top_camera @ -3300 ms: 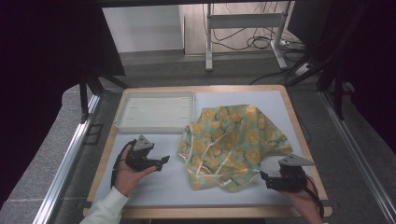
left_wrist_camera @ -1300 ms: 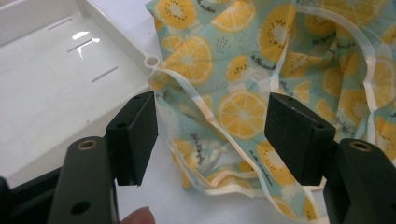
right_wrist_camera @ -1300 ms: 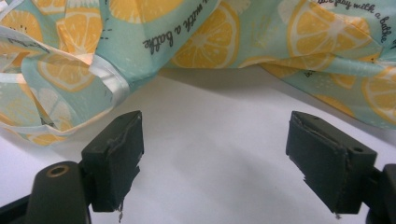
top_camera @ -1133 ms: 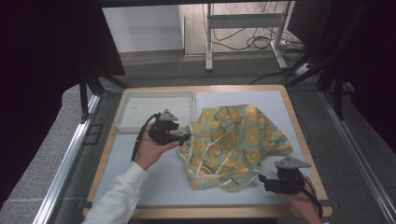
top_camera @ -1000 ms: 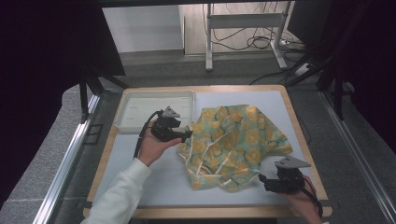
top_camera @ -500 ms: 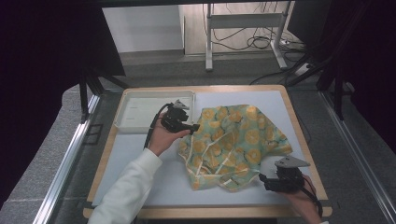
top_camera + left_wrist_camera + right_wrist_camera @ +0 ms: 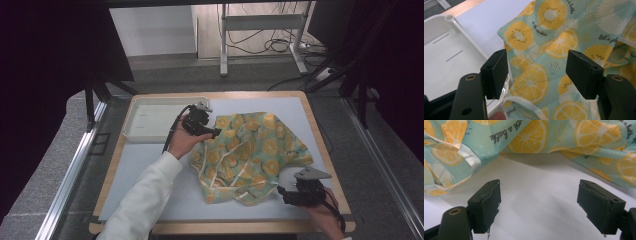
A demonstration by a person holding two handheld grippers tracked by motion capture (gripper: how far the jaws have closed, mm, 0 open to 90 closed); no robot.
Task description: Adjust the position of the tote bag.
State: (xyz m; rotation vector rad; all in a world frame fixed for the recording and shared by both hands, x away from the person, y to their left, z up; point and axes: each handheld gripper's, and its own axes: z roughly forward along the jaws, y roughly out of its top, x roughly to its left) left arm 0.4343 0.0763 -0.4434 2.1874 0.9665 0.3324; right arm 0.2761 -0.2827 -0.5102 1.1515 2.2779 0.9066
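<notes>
Lemon-print cloth (image 7: 250,155) crumpled on the desk (image 7: 150,165), both tongs open at its edges

The cloth lies right of centre on the desk's white mat. The left tongs (image 7: 536,72), jaws wide, hover over its far-left corner, just beside the white tray (image 7: 150,117); the right tongs (image 7: 539,205) gape at its near-right hem, not touching. This looks like the reach before a grasp: next, each must close on an edge. Bare mat lies open near and left; the tray rim crowds the left tongs.
</notes>
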